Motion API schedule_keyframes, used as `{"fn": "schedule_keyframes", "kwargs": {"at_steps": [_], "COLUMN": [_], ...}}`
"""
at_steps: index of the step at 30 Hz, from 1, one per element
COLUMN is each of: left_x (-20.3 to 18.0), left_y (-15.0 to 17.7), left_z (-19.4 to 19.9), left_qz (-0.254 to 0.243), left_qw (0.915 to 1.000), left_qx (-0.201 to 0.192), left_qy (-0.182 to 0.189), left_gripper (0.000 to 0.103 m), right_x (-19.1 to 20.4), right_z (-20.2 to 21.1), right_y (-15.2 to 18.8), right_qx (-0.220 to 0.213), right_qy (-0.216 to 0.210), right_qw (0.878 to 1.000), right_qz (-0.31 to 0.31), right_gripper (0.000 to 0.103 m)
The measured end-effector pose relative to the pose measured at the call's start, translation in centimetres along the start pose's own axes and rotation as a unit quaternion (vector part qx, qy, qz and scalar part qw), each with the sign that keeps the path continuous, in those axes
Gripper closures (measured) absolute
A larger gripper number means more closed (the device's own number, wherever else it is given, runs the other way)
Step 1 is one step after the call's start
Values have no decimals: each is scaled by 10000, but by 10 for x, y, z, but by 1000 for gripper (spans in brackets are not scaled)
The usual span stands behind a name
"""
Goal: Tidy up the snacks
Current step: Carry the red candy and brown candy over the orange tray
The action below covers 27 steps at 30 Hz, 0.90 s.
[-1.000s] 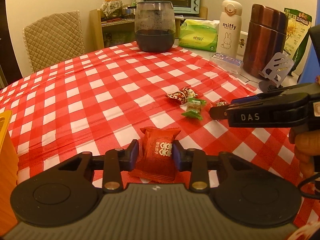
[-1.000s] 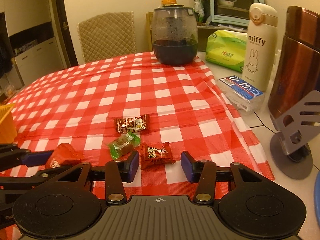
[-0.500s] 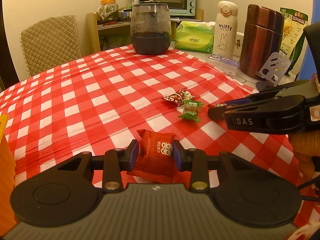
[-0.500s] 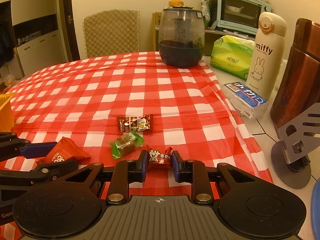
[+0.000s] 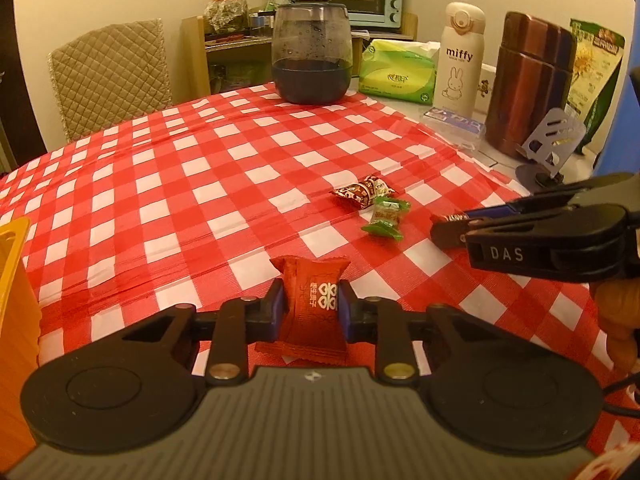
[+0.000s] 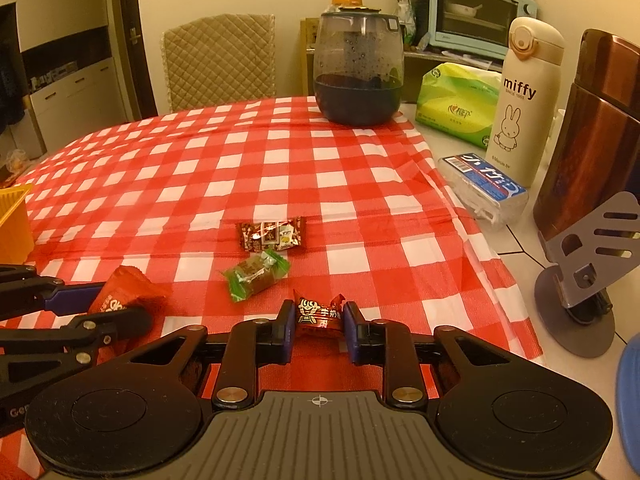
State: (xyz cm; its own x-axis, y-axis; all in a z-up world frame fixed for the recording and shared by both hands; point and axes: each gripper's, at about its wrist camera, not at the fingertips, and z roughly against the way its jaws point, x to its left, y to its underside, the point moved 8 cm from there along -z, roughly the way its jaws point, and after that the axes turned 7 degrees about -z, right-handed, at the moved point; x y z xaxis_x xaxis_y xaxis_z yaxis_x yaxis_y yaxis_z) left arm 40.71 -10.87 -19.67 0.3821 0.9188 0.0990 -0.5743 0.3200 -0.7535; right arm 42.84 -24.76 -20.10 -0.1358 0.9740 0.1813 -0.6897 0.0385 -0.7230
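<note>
While both handheld grippers point down at a table spread with a red and white checked cloth (image 5: 168, 184), each has a wrapped snack clamped between its blue pads. Furthest left, the edge of a yellow-orange container (image 5: 12, 280) stands on the cloth, probably where the snacks are to go. Next, the left gripper (image 5: 311, 304), whose jaws have just been closing, grips a flat red sachet (image 5: 314, 300) with white characters by its two long sides, its front end tilted up off the cloth. Further right lie two loose sweets, just beside each other: a brown wrapped bar (image 6: 270, 235) and a green twisted candy (image 6: 256, 274), both untouched. Right of them, the right gripper (image 6: 319, 320) squeezes a small red candy (image 6: 319, 312) with a printed face, its wrapper ends crumpled upward; whether it has left the cloth cannot be told. Taking one piece in each hand likely lets both be carried together
</note>
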Motion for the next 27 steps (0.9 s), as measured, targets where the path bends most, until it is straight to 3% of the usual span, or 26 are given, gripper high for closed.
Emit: {"fn": "schedule_keyframes", "kwargs": {"at_steps": [12, 27], "left_x": [3, -5], "left_y": [6, 18], "left_z": [25, 65], "left_qz": [261, 471], "left_qw": [9996, 9988], "left_qx": [50, 122], "left_qy": [2, 16], "left_gripper": [80, 80], "right_x": [19, 22], "right_z": [19, 63], "right_y": [6, 11], "right_qx": [81, 39], "right_qy": [-129, -49], "right_qw": [9998, 9999], "right_qz": [140, -134], "right_gripper": [77, 77]}}
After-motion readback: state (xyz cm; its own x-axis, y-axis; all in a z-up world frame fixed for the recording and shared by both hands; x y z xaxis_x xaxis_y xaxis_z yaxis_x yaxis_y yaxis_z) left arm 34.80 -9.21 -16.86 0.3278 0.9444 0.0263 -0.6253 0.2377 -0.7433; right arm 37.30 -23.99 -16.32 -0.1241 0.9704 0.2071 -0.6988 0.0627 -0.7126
